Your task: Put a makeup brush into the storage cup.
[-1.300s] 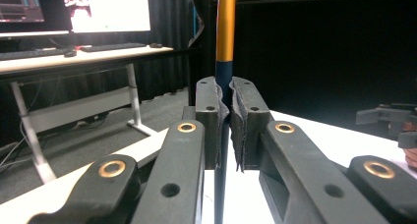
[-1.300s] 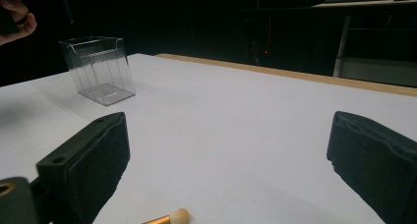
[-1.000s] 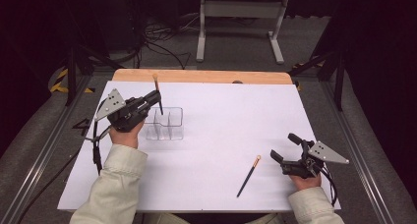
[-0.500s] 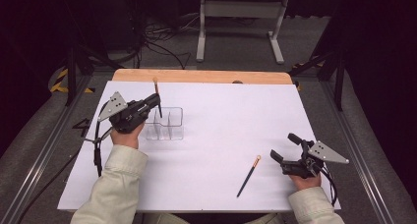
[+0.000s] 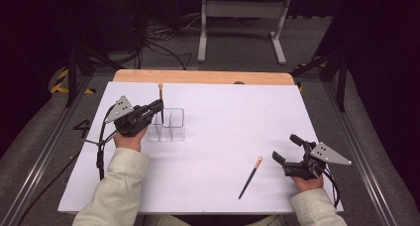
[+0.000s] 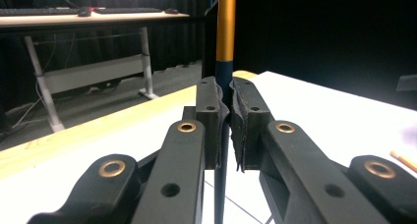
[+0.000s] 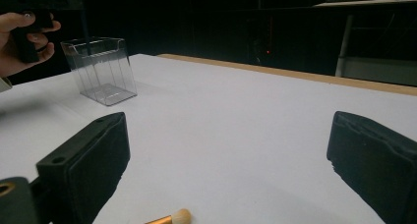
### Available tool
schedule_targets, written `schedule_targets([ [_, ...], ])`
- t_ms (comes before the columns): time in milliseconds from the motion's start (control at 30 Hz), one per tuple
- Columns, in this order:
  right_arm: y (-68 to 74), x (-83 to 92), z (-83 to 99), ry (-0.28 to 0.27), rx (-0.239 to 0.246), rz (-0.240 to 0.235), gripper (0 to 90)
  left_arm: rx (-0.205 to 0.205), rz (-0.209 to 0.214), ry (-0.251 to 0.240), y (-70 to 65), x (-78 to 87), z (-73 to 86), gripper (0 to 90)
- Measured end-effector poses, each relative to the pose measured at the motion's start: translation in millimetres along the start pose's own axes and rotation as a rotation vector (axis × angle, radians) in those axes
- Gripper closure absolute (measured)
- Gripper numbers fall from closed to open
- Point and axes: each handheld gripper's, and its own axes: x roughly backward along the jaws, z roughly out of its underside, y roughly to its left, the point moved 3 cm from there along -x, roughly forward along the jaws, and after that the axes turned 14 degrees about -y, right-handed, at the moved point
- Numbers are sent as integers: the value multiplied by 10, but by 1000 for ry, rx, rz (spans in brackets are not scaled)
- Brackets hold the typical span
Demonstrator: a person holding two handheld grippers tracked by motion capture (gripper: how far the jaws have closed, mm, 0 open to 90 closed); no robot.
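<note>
On the white table (image 5: 218, 107), seen from the high view, the left gripper (image 5: 157, 107) stands clamped on a slim makeup brush (image 5: 161, 101), held upright over the left end of a clear acrylic organizer (image 5: 168, 124). From the left gripper view comes the grip itself: ragged black pads (image 6: 216, 121) pinch a dark handle below a smooth golden-orange band. Near the front edge, the right gripper (image 5: 285, 149) rests with its jaws wide apart, and a second brush (image 5: 250, 177) lies flat just beside it. Through the right gripper view shows that brush's soft, pale bristle tip (image 7: 182, 216) and the organizer's glassy dividing walls.
</note>
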Motion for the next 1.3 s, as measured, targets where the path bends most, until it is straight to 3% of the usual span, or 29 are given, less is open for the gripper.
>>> schedule_targets([
  [267,1,0,-1,-1,0,-3,29,19,1,38,15,-6,79,827],
  [700,1,0,-2,0,-1,-4,30,10,23,80,-16,-8,122,814],
  [767,2,1,-3,-3,-2,-4,29,15,26,72,-30,-7,108,671],
  [867,2,4,-6,-4,-2,-3,29,54,31,62,-94,5,17,395],
  [967,1,11,-13,-5,-2,-2,41,57,70,67,-147,45,-63,257],
  [1167,11,22,-31,22,-1,-6,42,38,87,112,-255,170,-134,105],
  [1300,39,26,-63,23,10,-16,30,50,94,123,-286,259,-149,41],
])
